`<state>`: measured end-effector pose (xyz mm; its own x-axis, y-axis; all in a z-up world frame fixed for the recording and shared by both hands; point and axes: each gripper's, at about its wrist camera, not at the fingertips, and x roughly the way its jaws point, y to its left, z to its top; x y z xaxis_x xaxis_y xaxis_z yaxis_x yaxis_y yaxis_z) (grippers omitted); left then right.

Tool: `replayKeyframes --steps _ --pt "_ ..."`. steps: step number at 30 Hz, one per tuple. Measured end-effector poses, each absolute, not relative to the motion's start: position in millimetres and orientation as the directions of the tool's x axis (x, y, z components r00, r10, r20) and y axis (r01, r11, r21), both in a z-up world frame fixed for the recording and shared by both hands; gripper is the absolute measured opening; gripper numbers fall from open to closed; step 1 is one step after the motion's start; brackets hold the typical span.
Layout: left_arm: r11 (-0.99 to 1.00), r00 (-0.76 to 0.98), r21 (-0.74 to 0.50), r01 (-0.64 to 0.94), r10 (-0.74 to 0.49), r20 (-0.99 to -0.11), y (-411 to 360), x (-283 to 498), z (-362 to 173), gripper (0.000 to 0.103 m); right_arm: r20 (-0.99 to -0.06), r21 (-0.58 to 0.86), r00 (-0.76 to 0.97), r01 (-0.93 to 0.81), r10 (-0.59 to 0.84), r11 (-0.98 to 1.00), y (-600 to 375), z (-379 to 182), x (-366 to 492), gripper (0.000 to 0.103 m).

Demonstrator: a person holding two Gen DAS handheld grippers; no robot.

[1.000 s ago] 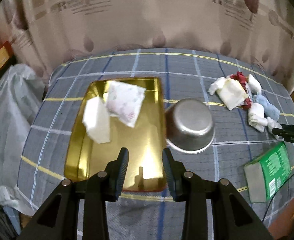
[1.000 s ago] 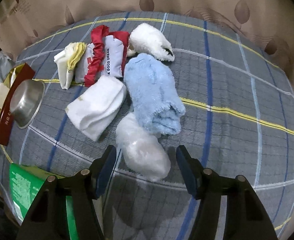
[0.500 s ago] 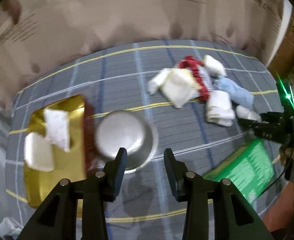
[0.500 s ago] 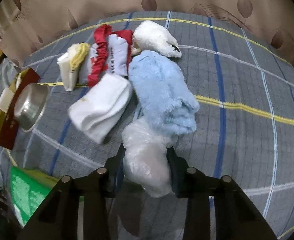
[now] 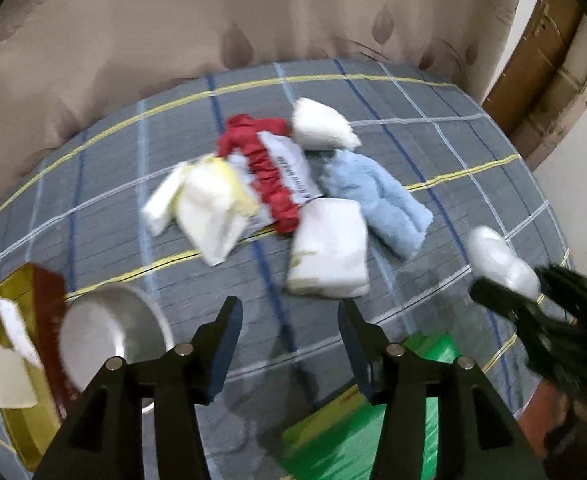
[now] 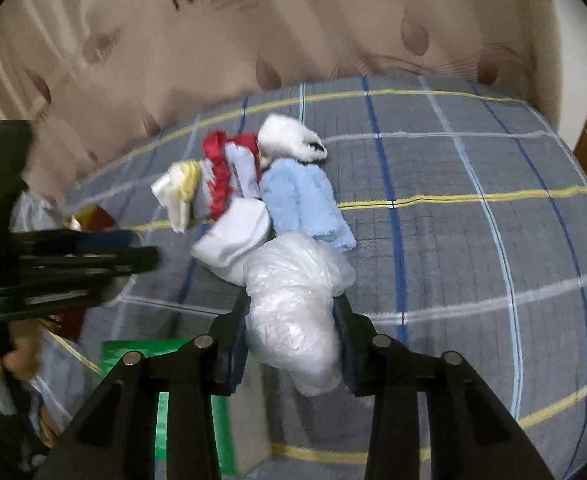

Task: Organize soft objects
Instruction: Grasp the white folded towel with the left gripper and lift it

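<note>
My right gripper (image 6: 291, 316) is shut on a white soft bundle wrapped in clear plastic (image 6: 293, 300) and holds it above the checked cloth; the bundle also shows in the left wrist view (image 5: 497, 262). Beyond it lies a pile: a light blue fluffy cloth (image 6: 303, 200), a folded white cloth (image 6: 235, 240), a red and white pouch (image 6: 229, 176), a white fluffy piece (image 6: 289, 138) and a yellow-white cloth (image 6: 179, 188). My left gripper (image 5: 289, 330) is open and empty, in front of the folded white cloth (image 5: 329, 248).
A gold tray (image 5: 13, 420) with two white pieces stands at the left, a steel bowl (image 5: 109, 340) beside it. A green box (image 5: 357, 432) lies at the front edge. A beige curtain hangs behind the table. A wooden door (image 5: 549, 60) is at the right.
My right gripper has closed on the plastic-wrapped bundle and lifted it. My left gripper has swung right, from the gold tray toward the pile of cloths.
</note>
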<state>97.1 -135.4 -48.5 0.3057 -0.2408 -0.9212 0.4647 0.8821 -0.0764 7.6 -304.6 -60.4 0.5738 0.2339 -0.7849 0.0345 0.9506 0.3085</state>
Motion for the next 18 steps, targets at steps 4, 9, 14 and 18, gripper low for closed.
replayKeyframes --steps 4,9,14,18 --pt "0.873 0.255 -0.133 0.469 -0.278 -0.926 -152.5 110.1 -57.6 0.052 -0.74 0.378 0.619 0.061 0.262 0.924 -308.0 -52.5 -5.0 0.035" --pt "0.871 0.214 -0.182 0.457 -0.306 -0.928 -168.6 127.5 -69.1 0.052 -0.713 0.399 0.654 0.083 0.252 0.913 -310.7 -48.6 -9.0 0.035" --pt "0.88 0.212 -0.159 0.447 -0.277 -0.937 -179.3 140.9 -81.2 0.054 -0.7 0.408 0.66 0.057 0.272 0.911 -308.4 -50.9 -9.6 0.035" --pt "0.889 0.176 -0.177 0.422 -0.272 -0.946 -182.2 150.3 -96.4 0.054 -0.702 0.412 0.653 0.048 0.284 0.91 -306.8 -54.2 -9.1 0.035"
